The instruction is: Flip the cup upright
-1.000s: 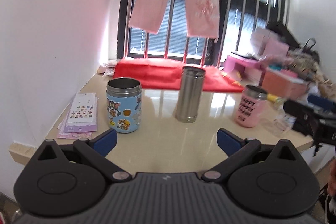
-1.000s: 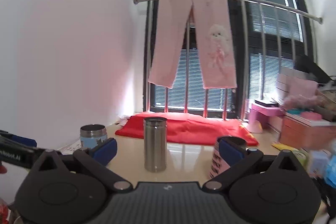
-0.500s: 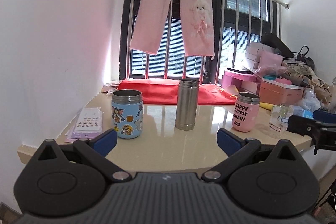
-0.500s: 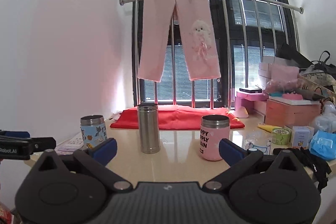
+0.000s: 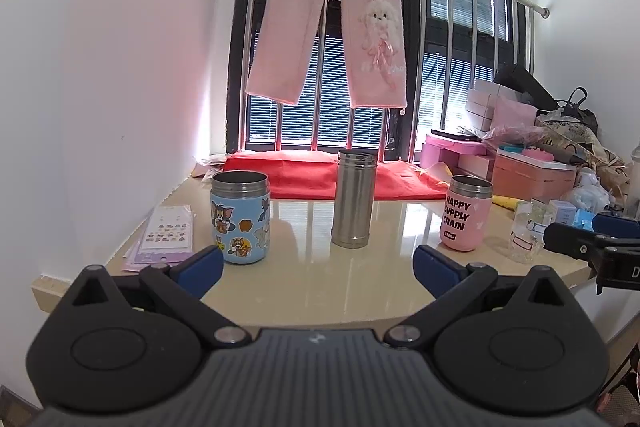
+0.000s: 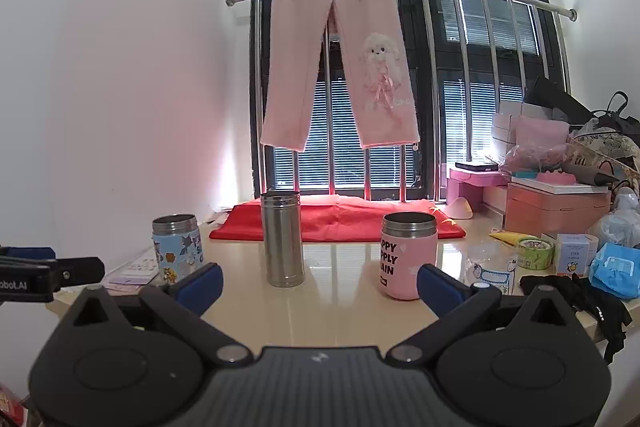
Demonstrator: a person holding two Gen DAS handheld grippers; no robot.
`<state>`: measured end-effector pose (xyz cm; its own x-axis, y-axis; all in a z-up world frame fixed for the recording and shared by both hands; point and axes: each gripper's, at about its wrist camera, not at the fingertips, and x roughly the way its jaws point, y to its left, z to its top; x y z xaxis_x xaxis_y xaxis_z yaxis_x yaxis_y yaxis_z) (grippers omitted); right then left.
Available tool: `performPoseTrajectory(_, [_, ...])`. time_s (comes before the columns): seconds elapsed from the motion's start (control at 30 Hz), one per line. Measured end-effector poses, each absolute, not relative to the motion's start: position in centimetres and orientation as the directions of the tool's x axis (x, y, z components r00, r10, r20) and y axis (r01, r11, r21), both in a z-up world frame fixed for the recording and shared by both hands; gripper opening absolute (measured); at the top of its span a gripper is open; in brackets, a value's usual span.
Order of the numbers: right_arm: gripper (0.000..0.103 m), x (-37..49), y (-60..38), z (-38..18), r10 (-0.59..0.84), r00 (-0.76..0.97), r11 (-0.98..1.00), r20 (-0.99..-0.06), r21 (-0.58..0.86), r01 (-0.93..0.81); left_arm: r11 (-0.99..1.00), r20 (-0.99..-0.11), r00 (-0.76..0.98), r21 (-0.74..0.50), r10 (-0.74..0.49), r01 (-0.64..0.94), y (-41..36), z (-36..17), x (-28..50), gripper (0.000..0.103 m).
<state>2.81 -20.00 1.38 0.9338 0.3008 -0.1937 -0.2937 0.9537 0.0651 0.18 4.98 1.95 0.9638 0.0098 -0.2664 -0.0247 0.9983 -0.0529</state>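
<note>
We hold the left gripper [image 5: 318,267] and right gripper [image 6: 320,285] spread wide, grasping nothing. Steel cup [image 5: 354,198] stands upright ahead of the left jaws; pink cup [image 6: 407,255] sits just beyond our right gripper's right finger, blue cup [image 5: 241,217] just past the left gripper's left finger.

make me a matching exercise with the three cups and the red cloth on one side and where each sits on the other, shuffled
Things:
1. blue cartoon cup
2. steel cup
3. pink cup
4. red cloth

Places:
A. middle of the row of three
B. spread along the window behind the cups
C. left end of the row, beside the sticker sheets
D. right end of the row, nearest the clear jar

Pairs: 1-C, 2-A, 3-D, 4-B
</note>
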Motion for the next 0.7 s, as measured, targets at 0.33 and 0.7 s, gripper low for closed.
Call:
performPoseTrajectory(0.33, [0.103, 2.85, -19.74, 1.27, 0.298, 0.934, 0.955, -0.196, 0.068, -0.29, 0.998, -0.268, 0.963, -0.055, 0.011, -0.027, 5.0, 1.93, 0.14, 0.103])
performPoseTrajectory(0.7, [0.103, 2.91, -19.62, 1.26, 0.299, 0.934, 0.954, -0.197, 0.068, -0.291, 0.998, -0.261, 0.965, -0.053, 0.011, -0.026, 4.97, 1.95, 0.02, 0.103])
